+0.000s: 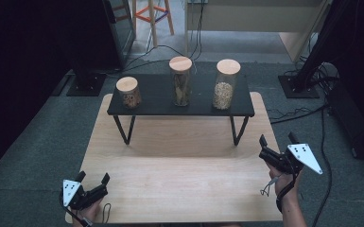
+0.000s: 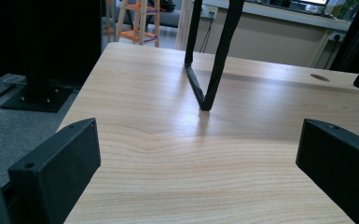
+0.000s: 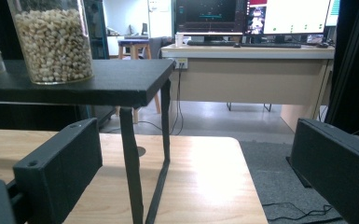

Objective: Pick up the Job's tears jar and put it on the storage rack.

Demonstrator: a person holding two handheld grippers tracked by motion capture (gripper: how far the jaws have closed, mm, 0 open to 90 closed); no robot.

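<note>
Ahead of the right claw, held open and empty, the grain jar is seen upright, nearer than to the open left claw.

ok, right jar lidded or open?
Lidded: the right jar stands upright on the black shelf, wooden lid seated on top.

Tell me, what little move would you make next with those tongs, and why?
Probably lift the right tongs toward the jar of pale grains on the black shelf. Both tongs stand open and hold nothing, and the right ones are nearest that jar; the left tongs rest low at the table's near edge.
</note>
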